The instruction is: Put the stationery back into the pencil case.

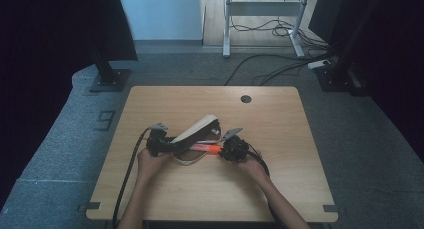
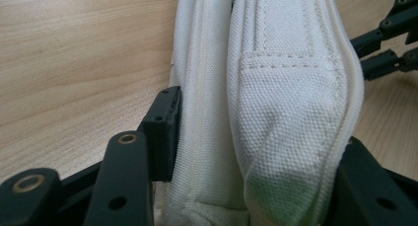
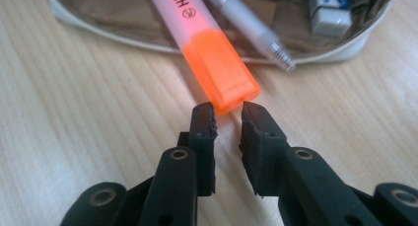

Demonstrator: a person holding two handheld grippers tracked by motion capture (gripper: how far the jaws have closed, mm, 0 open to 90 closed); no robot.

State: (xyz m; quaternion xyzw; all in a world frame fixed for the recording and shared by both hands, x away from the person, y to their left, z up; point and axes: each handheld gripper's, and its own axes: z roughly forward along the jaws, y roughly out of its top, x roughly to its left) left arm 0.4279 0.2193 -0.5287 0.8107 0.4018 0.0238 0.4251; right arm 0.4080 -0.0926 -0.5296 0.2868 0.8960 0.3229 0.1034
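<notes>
While the left gripper (image 2: 246,152) clamped the white canvas pencil case (image 2: 276,102) mid-table (image 1: 280,189), the right gripper (image 3: 227,118) waited narrowly parted at the orange highlighter's (image 3: 217,70) cap — a silver pen (image 3: 251,26) just beside it.

Both forearms are bare, with no sleeve visible on either.

The left black two-jaw gripper (image 1: 159,143) is a dark linkage mechanism topped by a small grey three-cornered plate, and a thick black cable trails from it. In the left gripper view its matte black link arms carry round brass-coloured rivets and small dark screw holes, and each ends in a rectangular black pad.

The right black two-jaw gripper (image 3: 228,118) has the same build: flat black links with brass-ringed pivots and blocky black pads (image 3: 203,132) whose tips look rough and slightly chipped. In the high view it too bears a grey three-cornered plate and a black cable.
</notes>
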